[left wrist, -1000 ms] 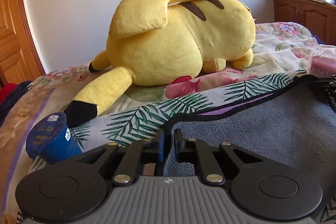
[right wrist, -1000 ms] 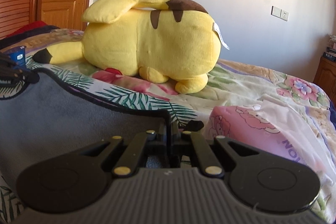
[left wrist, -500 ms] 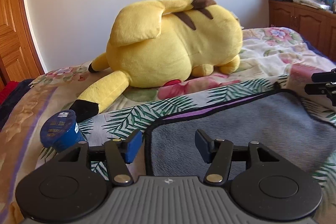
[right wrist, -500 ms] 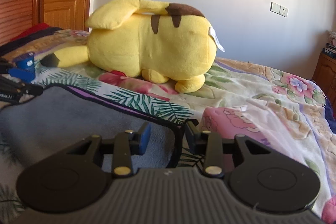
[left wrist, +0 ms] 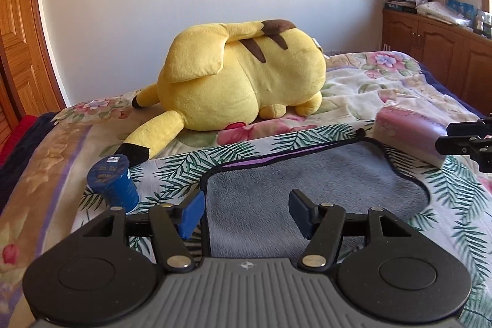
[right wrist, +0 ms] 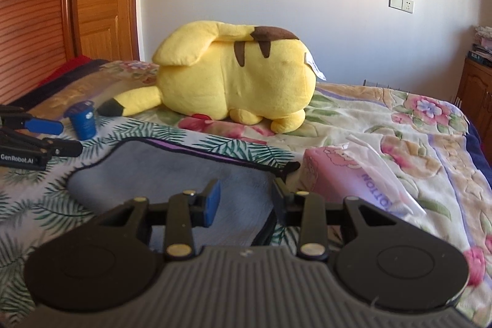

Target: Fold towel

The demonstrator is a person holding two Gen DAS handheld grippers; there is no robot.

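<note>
Left wrist view: gray towel flat on the bed, both grippers spread and empty

Left wrist view shows the gray towel [left wrist: 307,192] lying flat on the palm-leaf bedspread [left wrist: 172,171], its dark-trimmed edge and a purple strip along the far side. The left gripper [left wrist: 246,212] hovers at the towel's near left corner with its 2 fingers spread wide, gripping nothing. The right gripper [right wrist: 244,200] sits over the towel's opposite near corner in its own view, fingers likewise parted and empty; whether either touches the cloth cannot be told.

Just left of the towel stands a blue cup [left wrist: 112,183], upside down, near the left gripper's blue finger pad. Beside the towel's far right corner lies a pink tissue pack [right wrist: 341,177] with a white sheet sticking out. Beyond the towel a big yellow plush [left wrist: 243,79] rests on the floral quilt, its black-tipped ear reaching toward the cup. Wooden cabinets [left wrist: 430,51] line the wall on the right.
</note>
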